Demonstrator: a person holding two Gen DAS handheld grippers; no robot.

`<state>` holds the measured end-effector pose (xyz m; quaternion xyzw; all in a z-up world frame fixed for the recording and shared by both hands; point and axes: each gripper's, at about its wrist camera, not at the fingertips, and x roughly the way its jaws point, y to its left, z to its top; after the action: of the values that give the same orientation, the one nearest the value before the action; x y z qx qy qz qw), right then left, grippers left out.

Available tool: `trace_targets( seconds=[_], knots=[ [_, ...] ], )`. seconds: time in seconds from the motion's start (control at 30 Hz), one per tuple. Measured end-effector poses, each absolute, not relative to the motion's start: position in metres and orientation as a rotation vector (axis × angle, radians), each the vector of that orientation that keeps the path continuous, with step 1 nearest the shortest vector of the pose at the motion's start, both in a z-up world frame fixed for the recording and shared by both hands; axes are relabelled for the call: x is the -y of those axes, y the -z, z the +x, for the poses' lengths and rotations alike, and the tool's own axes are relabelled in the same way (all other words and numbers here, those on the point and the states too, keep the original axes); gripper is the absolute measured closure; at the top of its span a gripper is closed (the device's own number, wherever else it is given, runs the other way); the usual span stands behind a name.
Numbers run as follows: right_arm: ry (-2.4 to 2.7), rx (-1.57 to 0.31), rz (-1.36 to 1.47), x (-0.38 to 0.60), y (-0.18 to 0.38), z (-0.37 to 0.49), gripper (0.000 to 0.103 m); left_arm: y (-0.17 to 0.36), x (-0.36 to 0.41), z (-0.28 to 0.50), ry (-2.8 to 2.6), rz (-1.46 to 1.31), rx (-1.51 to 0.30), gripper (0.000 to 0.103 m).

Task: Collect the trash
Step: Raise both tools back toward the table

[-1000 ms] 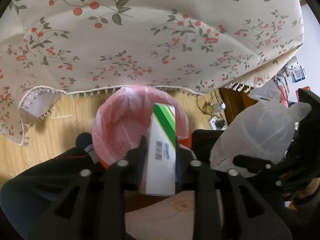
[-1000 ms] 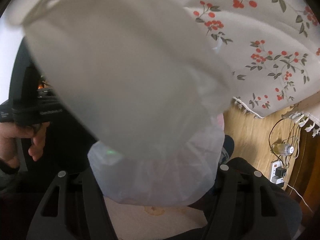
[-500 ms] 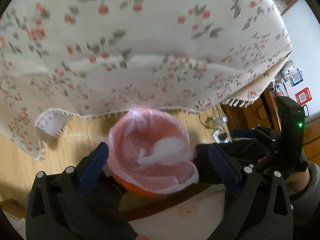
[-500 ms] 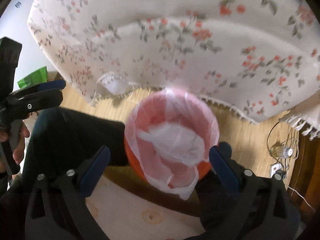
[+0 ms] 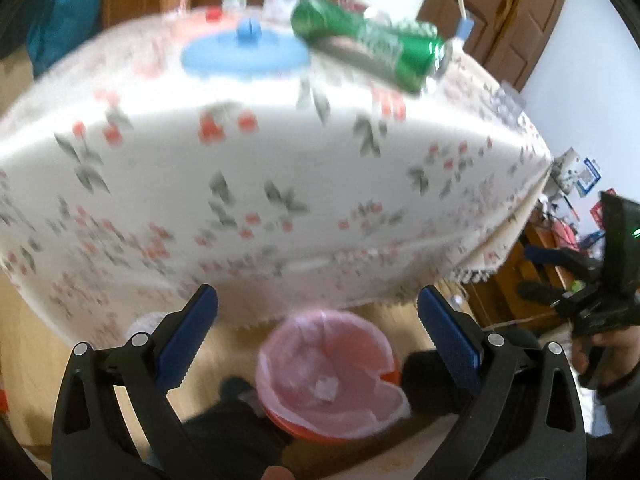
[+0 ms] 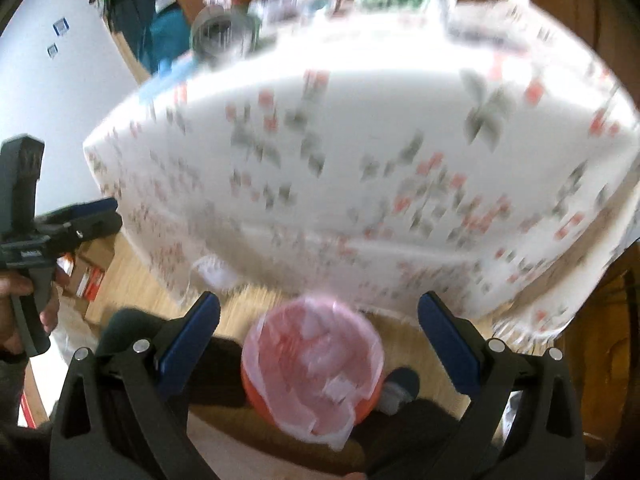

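lined bin (image 5: 328, 364) below wide-apart left gripper (image 5: 318, 340) fingers

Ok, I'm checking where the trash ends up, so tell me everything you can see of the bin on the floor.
The bin is a round orange tub lined with a thin, translucent pink plastic bag whose edge folds out over the rim. It stands upright on the wooden floor, just in front of the hanging tablecloth edge. Pale crumpled scraps lie inside. Neither claw touches it; both are open above it. Motion blur hides finer detail.
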<state>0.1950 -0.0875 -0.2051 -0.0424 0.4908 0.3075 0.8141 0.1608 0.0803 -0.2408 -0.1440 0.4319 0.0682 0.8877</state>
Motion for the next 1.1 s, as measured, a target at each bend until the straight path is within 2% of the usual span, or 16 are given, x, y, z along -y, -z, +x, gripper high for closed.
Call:
trace_targets(
  seconds=[0.23, 0.47, 0.87, 1.1],
  knots=[
    [-0.586, -0.917, -0.119, 0.101, 0.147, 0.219, 0.005, 0.198, -0.093, 0.165, -0.153, -0.28, -0.779, 0.006],
    [-0.539, -0.797, -0.165, 0.098, 0.112, 0.237, 0.005, 0.171, -0.113, 0.173, -0.219, -0.244, -0.78, 0.006],
    [-0.504, -0.76, -0.185, 0.085, 0.106, 0.266, 0.005, 0.141, -0.135, 0.215, -0.242, -0.174, -0.763, 0.007],
    [-0.466, -0.757, -0.171, 0.084, 0.106, 0.288, 0.005, 0.145, -0.149, 0.24, -0.237, -0.184, -0.78, 0.017]
  ],
)
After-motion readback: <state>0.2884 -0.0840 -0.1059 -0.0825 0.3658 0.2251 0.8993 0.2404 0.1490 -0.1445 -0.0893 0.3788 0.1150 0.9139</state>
